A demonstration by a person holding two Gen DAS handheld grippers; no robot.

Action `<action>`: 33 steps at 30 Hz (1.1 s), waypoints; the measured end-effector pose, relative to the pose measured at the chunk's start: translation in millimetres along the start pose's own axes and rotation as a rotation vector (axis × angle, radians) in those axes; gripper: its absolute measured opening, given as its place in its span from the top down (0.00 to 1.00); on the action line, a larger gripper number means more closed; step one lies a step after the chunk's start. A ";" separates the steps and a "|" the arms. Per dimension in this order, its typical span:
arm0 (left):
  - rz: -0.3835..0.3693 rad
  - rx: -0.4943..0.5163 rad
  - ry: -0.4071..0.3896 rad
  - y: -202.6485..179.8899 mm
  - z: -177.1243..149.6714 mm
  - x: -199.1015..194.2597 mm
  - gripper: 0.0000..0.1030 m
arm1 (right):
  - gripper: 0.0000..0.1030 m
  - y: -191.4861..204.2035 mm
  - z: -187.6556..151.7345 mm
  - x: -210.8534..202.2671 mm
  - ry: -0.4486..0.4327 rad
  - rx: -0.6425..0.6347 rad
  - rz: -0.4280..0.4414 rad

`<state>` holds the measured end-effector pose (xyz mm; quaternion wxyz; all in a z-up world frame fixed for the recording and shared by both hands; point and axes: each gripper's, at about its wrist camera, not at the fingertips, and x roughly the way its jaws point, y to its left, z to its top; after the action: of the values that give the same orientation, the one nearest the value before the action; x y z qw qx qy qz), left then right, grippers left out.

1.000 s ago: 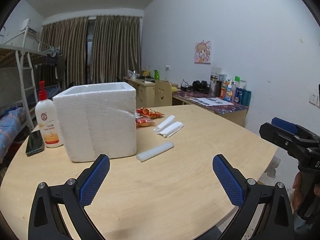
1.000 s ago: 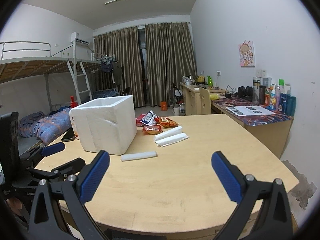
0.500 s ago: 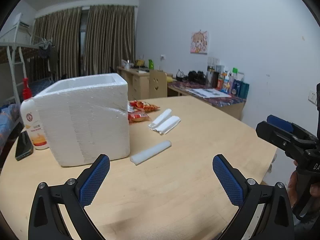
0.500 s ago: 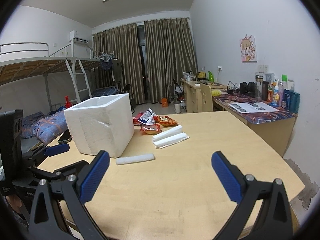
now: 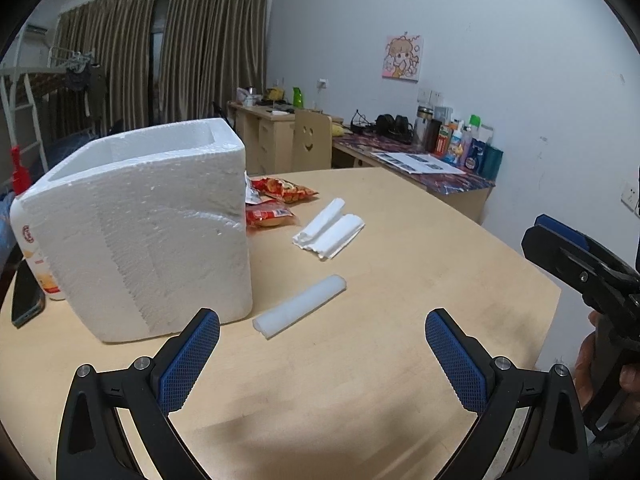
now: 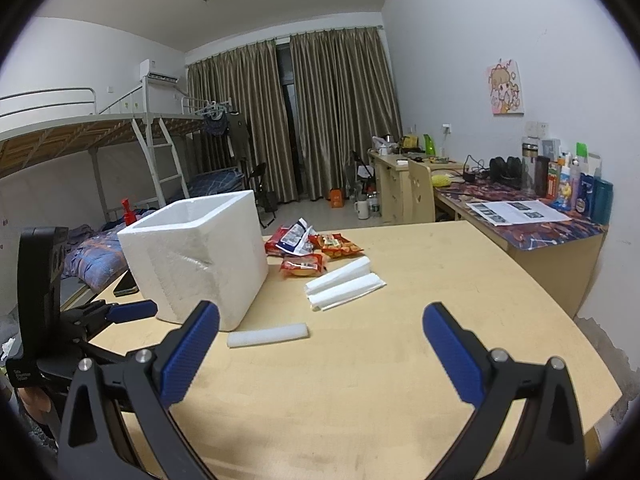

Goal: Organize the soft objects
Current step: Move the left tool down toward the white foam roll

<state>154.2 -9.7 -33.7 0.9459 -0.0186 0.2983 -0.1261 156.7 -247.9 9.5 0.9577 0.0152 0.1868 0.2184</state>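
Both grippers, left [image 5: 322, 356] and right [image 6: 320, 354], are hovering agape. Straddling the foam stick [image 5: 299, 306] crosswise, squeezing gently, seems best before lifting toward the box [image 5: 140, 224].

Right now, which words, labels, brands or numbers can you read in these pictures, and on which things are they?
No text reads clearly enough to quote.
Snack packets: print, blurred.
Lotion bottle behind the foam box: red round logo, letters unreadable.
Printed sheet on the desk: too small.
Bottles by the wall: labels too small.
Left gripper body: small white marking, unreadable.
Cartoon poster: no words visible.
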 end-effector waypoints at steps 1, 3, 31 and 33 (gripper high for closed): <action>-0.001 0.001 0.010 0.0 0.8 3.3 0.00 | 0.00 -0.7 0.4 2.3 0.002 0.003 0.000; -0.009 0.001 0.031 1.4 3.0 10.6 0.00 | 0.00 -2.9 1.7 7.2 0.010 0.006 0.002; -0.036 0.086 0.284 1.9 24.3 114.3 0.27 | 0.00 -40.4 10.4 53.5 0.072 0.055 0.047; -0.023 0.089 0.298 4.7 23.0 118.7 0.32 | 0.00 -41.3 10.4 57.7 0.081 0.056 0.060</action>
<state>262.1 -35.7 -81.8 0.8896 0.0386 0.4293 -0.1513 225.7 -260.2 -5.7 0.9416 0.0389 0.2309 0.2420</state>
